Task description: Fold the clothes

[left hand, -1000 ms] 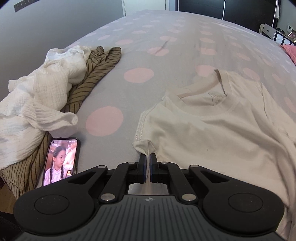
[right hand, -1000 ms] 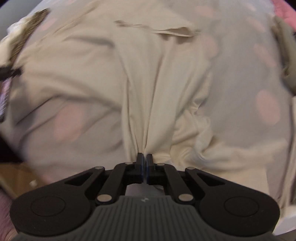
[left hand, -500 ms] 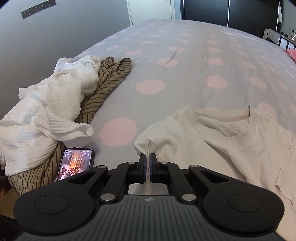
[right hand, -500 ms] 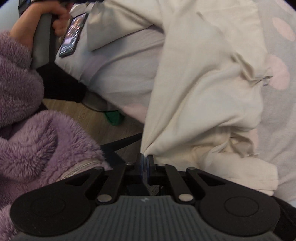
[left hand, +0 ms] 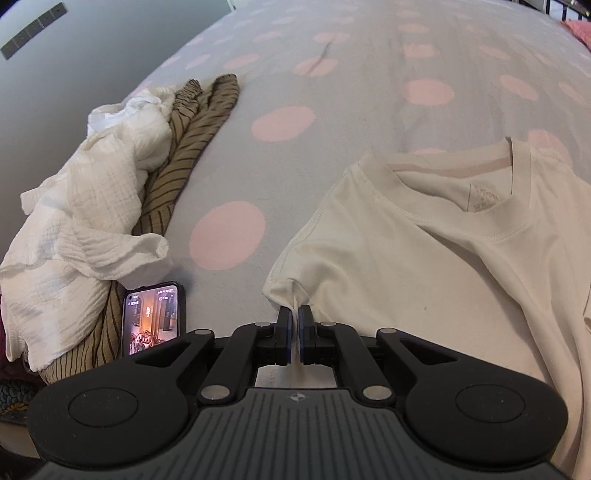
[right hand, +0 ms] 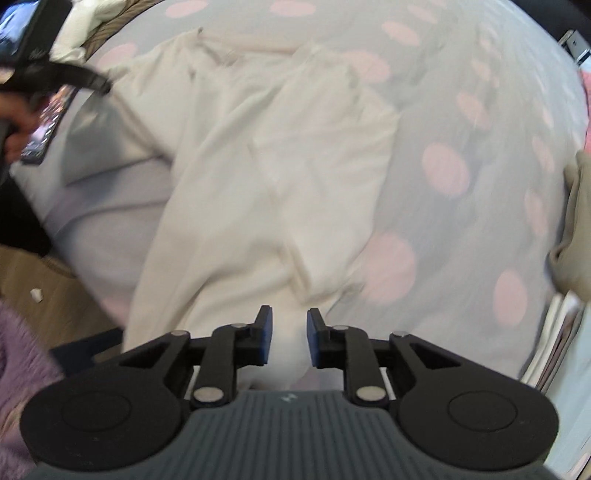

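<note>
T-shirt sleeve betw. left tongs

Bedsheet: grey with pink dots. Phone: lit screen, lying at the sheet's 8 o'clock edge. Wall switch strip: at 10 o'clock. Wooden floor: beside the bed.

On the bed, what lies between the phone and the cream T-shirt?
Only bare bedsheet, grey with pink dots, lies between the phone and the cream T-shirt; nothing else is there. The left wrist view shows this.
</note>
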Demonstrator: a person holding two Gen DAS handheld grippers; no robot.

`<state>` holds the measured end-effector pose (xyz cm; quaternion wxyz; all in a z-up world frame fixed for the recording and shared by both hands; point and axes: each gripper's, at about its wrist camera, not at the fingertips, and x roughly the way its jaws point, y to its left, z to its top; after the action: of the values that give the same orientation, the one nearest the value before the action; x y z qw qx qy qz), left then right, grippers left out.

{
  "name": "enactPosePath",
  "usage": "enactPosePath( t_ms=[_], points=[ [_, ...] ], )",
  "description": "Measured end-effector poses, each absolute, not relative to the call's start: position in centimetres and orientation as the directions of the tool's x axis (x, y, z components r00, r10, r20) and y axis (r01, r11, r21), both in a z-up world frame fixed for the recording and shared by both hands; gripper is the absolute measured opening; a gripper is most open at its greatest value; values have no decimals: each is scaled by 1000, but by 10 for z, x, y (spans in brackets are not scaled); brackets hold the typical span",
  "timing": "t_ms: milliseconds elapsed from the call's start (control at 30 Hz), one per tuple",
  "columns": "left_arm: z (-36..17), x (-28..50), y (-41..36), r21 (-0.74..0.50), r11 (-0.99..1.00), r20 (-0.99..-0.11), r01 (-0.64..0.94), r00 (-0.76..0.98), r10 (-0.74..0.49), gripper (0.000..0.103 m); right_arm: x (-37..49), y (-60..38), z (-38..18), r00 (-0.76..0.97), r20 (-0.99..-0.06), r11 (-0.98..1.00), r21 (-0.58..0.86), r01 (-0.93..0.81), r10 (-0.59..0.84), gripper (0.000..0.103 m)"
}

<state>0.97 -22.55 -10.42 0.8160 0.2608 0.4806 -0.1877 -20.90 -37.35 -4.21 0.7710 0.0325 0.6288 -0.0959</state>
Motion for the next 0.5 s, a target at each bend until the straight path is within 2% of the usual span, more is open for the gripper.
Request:
enactPosePath(
  t_ms=[267,500],
  points=[
    [-132,18,-237,289,733,-922,615,384,42,2,-156,-411,-65,190,-958,971,-190,145,-216,23],
    [-136,30,-241,274,744,-942,609,327,79,2,-111,-436,-78,230,-948,968,-184,167,-220,24]
  ],
)
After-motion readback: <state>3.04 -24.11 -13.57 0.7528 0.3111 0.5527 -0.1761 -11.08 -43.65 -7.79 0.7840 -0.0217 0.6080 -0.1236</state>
